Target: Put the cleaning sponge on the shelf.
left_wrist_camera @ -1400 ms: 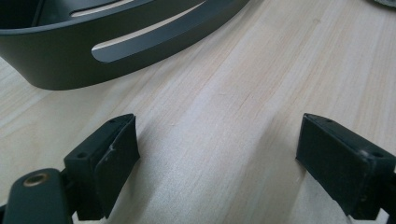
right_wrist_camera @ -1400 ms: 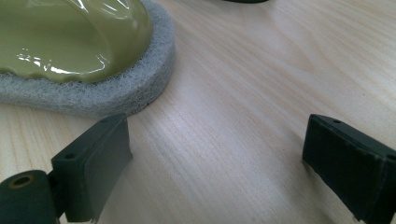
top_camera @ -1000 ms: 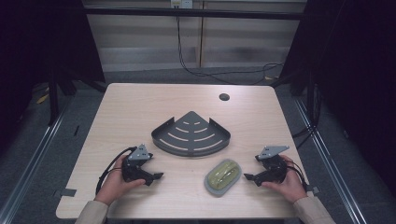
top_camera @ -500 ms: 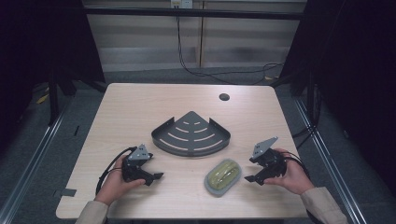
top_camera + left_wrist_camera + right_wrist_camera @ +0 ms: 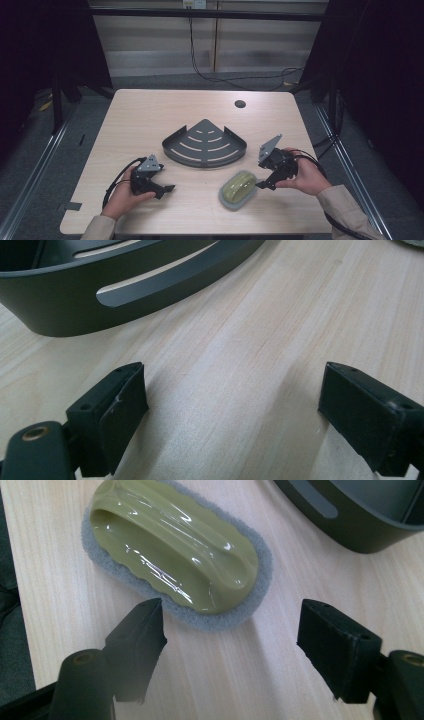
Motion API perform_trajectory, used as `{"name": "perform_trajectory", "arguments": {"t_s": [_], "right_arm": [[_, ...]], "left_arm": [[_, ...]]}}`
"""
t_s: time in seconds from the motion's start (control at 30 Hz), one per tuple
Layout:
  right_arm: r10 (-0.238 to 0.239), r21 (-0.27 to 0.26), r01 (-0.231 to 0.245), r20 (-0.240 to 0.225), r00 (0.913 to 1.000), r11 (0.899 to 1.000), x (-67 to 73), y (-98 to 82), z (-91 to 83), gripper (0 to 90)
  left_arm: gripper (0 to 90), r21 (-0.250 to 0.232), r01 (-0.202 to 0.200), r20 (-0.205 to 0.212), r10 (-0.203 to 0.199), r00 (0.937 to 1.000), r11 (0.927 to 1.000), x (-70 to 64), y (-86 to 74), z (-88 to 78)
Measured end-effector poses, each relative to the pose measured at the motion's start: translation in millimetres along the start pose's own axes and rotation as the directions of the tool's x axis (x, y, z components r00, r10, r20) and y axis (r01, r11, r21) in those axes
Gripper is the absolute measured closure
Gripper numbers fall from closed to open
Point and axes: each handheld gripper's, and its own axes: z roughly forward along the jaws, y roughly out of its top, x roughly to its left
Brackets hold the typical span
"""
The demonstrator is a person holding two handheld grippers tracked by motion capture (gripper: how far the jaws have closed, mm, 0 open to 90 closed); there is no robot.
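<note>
I am resting my left gripper (image 5: 167,189) on the table (image 5: 150,115) at seven o'clock, jaws spread wide on nothing. My right gripper (image 5: 260,185) is hanging tilted at four o'clock, jaws parted and just narrowing, nothing between them yet. The scrub sponge (image 5: 238,189) is lying flat at five o'clock, just beside my right tips. I am risking a skid off its glossy green handle (image 5: 170,545) if I pinch off-centre. I count one sponge, one corner caddy (image 5: 204,145), two grippers.
</note>
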Motion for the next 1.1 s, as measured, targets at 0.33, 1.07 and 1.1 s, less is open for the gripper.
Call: {"name": "perform_trajectory", "arguments": {"t_s": [0.33,1.07,1.1], "right_arm": [[-0.068,0.056,0.069,-0.015,0.9976,0.996,3.8,19.4,3.5,27.4],[-0.224,0.183,0.235,-0.079,0.9713,0.955,11.5,63.9,26.4,36.1],[-0.224,0.196,0.237,-0.085,0.9709,0.952,12.6,64.8,27.9,38.8]], "left_arm": [[11.4,0.000,0.000,0.000,0.000,1.0000,1.0000,0.0,0.0,0.0],[10.9,0.002,-0.002,0.002,0.002,1.0000,1.0000,0.0,0.1,0.1],[10.9,0.001,-0.002,0.003,0.002,1.0000,1.0000,0.0,0.1,0.2]]}}
